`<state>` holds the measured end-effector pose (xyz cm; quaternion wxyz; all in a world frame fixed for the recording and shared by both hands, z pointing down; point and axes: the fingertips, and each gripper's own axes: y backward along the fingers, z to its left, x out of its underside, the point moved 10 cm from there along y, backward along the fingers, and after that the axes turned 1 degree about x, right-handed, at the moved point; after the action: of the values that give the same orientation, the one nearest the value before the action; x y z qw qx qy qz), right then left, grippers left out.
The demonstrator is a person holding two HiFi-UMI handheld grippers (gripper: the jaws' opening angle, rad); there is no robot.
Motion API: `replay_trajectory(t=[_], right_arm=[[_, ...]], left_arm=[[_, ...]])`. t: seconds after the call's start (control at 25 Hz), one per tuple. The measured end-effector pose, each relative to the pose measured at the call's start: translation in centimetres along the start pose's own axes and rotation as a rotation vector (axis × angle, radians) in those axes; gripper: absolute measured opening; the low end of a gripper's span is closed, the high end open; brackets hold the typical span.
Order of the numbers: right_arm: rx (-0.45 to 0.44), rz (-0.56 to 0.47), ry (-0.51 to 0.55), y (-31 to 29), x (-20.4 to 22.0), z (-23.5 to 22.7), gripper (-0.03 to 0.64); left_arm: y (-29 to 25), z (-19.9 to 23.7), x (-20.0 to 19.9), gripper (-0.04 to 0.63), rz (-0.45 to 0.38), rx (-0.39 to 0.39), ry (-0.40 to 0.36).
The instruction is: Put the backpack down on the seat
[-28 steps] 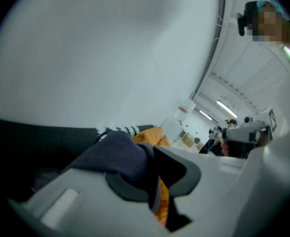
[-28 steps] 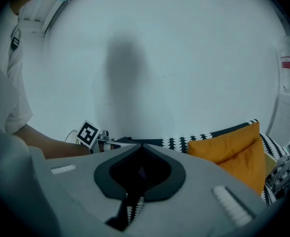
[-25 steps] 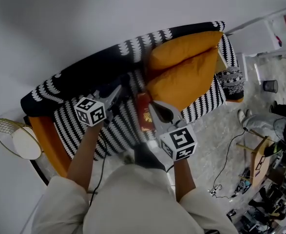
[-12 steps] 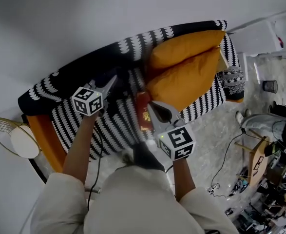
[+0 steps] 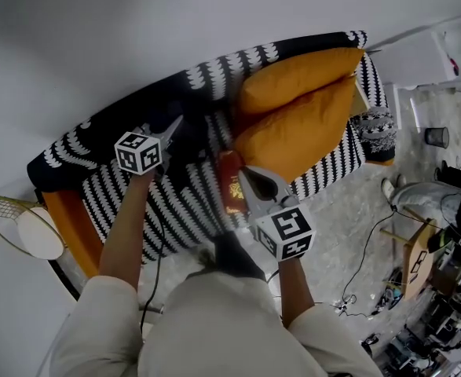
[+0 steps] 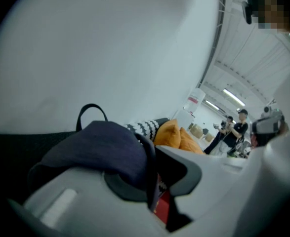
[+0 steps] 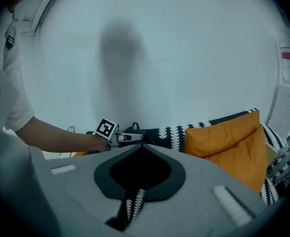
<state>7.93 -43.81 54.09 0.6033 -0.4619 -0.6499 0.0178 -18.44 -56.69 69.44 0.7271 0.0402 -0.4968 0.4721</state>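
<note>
A dark navy backpack (image 5: 191,136) lies on the black-and-white patterned sofa (image 5: 175,206), against the backrest. My left gripper (image 5: 177,122) reaches onto it from the left. In the left gripper view its jaws (image 6: 152,168) are opening, with the backpack's fabric (image 6: 95,147) and a dark strap still pinched in the narrow gap; the carry loop stands up behind. My right gripper (image 5: 244,171) hovers over the seat's front, shut and holding nothing, and its own view (image 7: 141,147) shows the left gripper beside the backpack (image 7: 133,130).
Two orange cushions (image 5: 301,112) fill the sofa's right half. A red booklet-like thing (image 5: 232,185) lies on the seat between the grippers. A gold wire side table (image 5: 22,226) stands left of the sofa. People (image 6: 236,130) stand far behind, and cables trail on the floor (image 5: 364,265).
My left gripper has shifted up and a little left, toward the backrest, with the backpack. The right gripper has barely moved.
</note>
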Motion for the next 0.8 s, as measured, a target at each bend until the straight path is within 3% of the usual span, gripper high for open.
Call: replay_trajectory(t=[0.32, 0.56, 0.8], right_arm=[[0.002, 0.006, -0.004, 0.2, 0.2, -1.0, 0.006], [-0.007, 0.004, 0.008, 0.9, -0.1, -0.5, 0.006], [-0.022, -0.004, 0.034, 1.6, -0.1, 0.7, 0.006]], left_arm=[[-0.4, 1.2, 1.6, 0.114, 0.025, -0.094, 0.062], [1.2, 1.6, 3.8, 0.200, 0.062, -0.193, 0.124], [3.5, 1.0, 5.6, 0.233, 0.049, -0.259, 0.153]])
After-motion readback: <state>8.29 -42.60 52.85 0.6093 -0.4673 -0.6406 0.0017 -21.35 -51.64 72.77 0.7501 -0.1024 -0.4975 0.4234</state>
